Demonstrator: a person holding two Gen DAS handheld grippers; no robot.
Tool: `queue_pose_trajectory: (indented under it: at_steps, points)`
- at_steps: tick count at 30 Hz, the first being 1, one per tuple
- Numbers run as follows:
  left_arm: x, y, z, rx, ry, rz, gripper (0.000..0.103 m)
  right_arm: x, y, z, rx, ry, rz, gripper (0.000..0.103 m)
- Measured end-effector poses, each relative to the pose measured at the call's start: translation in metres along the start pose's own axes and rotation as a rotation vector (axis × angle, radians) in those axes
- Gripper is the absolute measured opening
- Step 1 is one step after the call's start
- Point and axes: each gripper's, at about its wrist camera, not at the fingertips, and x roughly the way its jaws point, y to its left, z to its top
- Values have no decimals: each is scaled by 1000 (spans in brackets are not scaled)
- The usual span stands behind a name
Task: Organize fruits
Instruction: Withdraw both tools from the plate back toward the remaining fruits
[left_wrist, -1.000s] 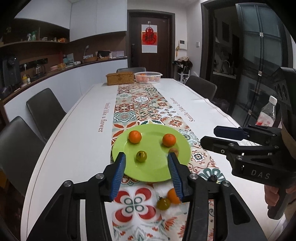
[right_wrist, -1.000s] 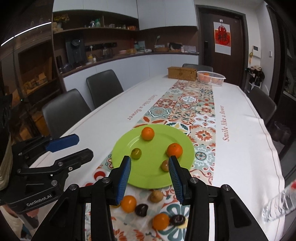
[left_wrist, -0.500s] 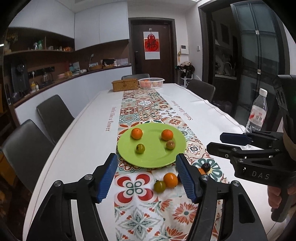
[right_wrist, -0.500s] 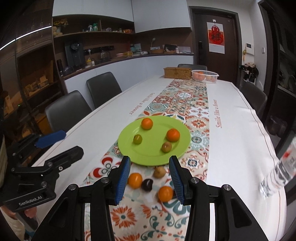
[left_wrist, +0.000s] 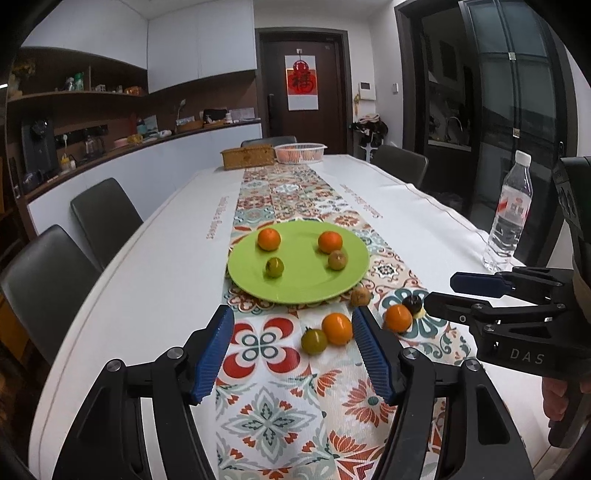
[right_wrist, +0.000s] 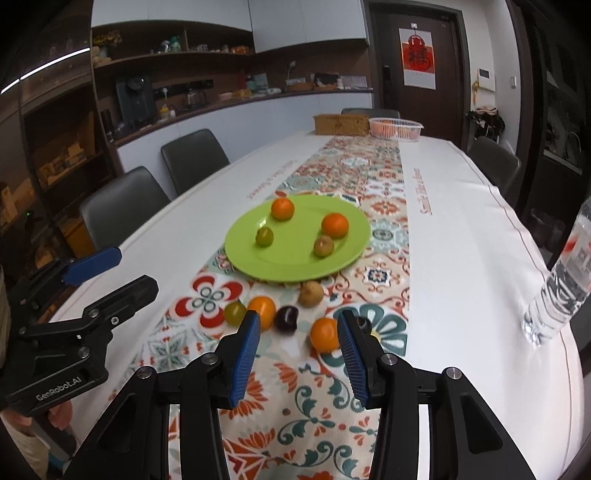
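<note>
A green plate (left_wrist: 295, 288) on the patterned runner carries two oranges and two small greenish fruits. In front of it lie loose fruits: a green one (left_wrist: 314, 340), an orange (left_wrist: 337, 328), a second orange (left_wrist: 398, 317), a dark fruit (left_wrist: 412, 303) and a brown one (left_wrist: 360, 296). My left gripper (left_wrist: 292, 317) is open and empty, just short of the green fruit and first orange. My right gripper (right_wrist: 298, 319) is open and empty too, with the dark fruit (right_wrist: 287, 319) and an orange (right_wrist: 324, 334) just beyond its tips. Each gripper shows at the edge of the other's view.
A clear water bottle (left_wrist: 511, 214) stands near the table's right edge. A wicker box (left_wrist: 247, 157) and a white basket (left_wrist: 300, 152) sit at the far end. Dark chairs (left_wrist: 103, 218) line the left side. White tablecloth flanks the runner on both sides.
Both grippers have drawn back from the plate and sunk lower, so the loose fruits now lie ahead of the fingers. The left jaws stand wider than before.
</note>
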Motion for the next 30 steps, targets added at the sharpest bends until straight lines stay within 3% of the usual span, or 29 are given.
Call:
queue_pose_trajectory:
  at_steps: [16, 30]
  points:
    - [43, 0, -25, 59, 93, -56, 65, 36, -6, -22, 8, 90, -40, 44]
    - [83, -1, -30, 89, 199, -138, 54, 63, -13, -26, 41, 152, -25, 44]
